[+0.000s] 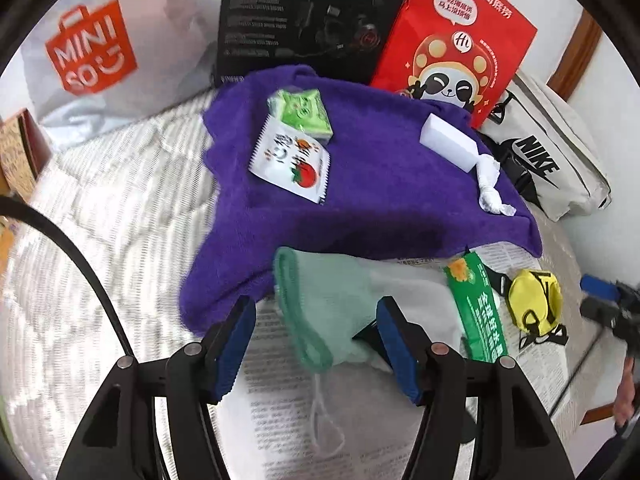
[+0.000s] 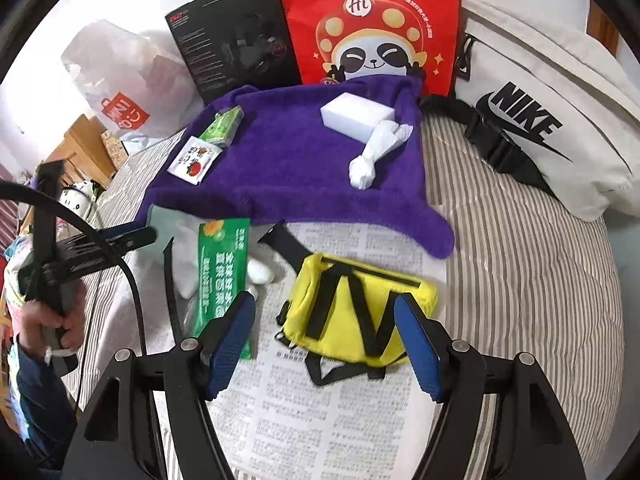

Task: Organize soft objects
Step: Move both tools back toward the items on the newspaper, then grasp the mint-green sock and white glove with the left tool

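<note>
Two grippers | left gripper [image 1: 316,344] jaws apart over mesh bag [image 1: 320,300] | right gripper [image 2: 326,340] jaws apart by yellow pouch [image 2: 360,304]

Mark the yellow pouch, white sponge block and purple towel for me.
yellow pouch [image 2: 344,320]: right wrist view, front fabric between the black straps.
white sponge block [image 2: 356,114]: right wrist view, top face.
purple towel [image 1: 380,192]: left wrist view, bare middle area.

purple towel [image 2: 288,160], yellow pouch [image 2: 360,320] with black straps, red panda-print bag [image 2: 372,20], grey-striped bedding [image 2: 520,260].
</note>
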Available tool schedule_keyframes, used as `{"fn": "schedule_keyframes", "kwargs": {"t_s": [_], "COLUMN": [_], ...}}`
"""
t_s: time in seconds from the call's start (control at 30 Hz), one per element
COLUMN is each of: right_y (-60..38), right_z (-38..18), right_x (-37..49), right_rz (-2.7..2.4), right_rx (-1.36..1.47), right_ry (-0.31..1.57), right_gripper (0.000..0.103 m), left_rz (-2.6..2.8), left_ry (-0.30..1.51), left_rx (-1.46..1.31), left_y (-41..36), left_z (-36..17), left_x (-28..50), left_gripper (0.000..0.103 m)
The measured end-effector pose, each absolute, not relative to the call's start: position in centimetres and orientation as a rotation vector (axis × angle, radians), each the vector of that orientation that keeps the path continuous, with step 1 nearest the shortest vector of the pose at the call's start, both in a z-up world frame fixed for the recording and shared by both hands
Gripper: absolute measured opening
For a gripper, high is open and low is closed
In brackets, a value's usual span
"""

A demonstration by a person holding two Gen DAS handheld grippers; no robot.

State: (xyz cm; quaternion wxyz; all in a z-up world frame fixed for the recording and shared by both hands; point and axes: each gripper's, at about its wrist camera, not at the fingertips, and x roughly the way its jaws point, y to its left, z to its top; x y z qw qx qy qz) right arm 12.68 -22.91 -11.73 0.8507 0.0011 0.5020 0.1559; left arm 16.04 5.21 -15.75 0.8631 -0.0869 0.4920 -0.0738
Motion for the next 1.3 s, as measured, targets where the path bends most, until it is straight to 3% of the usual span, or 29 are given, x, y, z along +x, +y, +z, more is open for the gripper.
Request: {"fn": "schedule_keyframes", "kwargs": {"t_s": [0.13, 0.2, 0.27, 0.3, 0.8, 0.9, 0.97, 1.0, 1.3], "right_y": [-23.0, -23.2, -23.3, -23.4, -23.4, -23.2, -23.0, -23.0, -23.1], "right_z": [-11.7, -11.8, -11.8, -11.8, -13.1, -13.6, -13.8, -13.8, -14.1], "right_x": [11.8, 11.6, 11.5, 11.4, 11.6, 11.8, 11.8, 11.8, 11.6], "right_rz": [0.326, 0.326, 0.32, 0.317, 0.309, 0.312, 0.315, 0.317, 0.32], "right_rx": [0.0, 0.006, 0.008, 0.007, 0.018, 0.026, 0.025, 0.023, 0.025], "right_ry": [1.062, 1.065, 1.07, 1.07, 1.101, 1.113, 1.12, 1.122, 1.133], "right_gripper": [0.072, 0.072, 0.072, 0.072, 0.072, 0.072, 0.072, 0.072, 0.072], "left_rz": [-0.147, -0.149, -0.161, -0.174, -0.058, -0.08, -0.112, -0.125, -0.131], "left_ry": [1.047, 1.046, 1.027, 1.019, 0.966, 0.999, 1.007, 1.009, 1.049], "left_rx": [-0.189, -0.177, -0.165, -0.166, -0.139, -0.129, -0.135, -0.138, 0.127], "left_y": [4.6, 4.2, 3.8, 3.7, 9.3, 8.4, 7.5, 7.1, 1.7], "left_z": [-16.9, -17.1, -16.9, -16.7, -14.3, -15.1, -15.5, -15.7, -16.7], "left_x": [17.3, 17.6, 17.5, 17.4, 13.5, 13.8, 14.2, 14.4, 15.3], "left_gripper": [0.055, 0.037, 0.013, 0.01, 0.009, 0.022, 0.053, 0.057, 0.067]}}
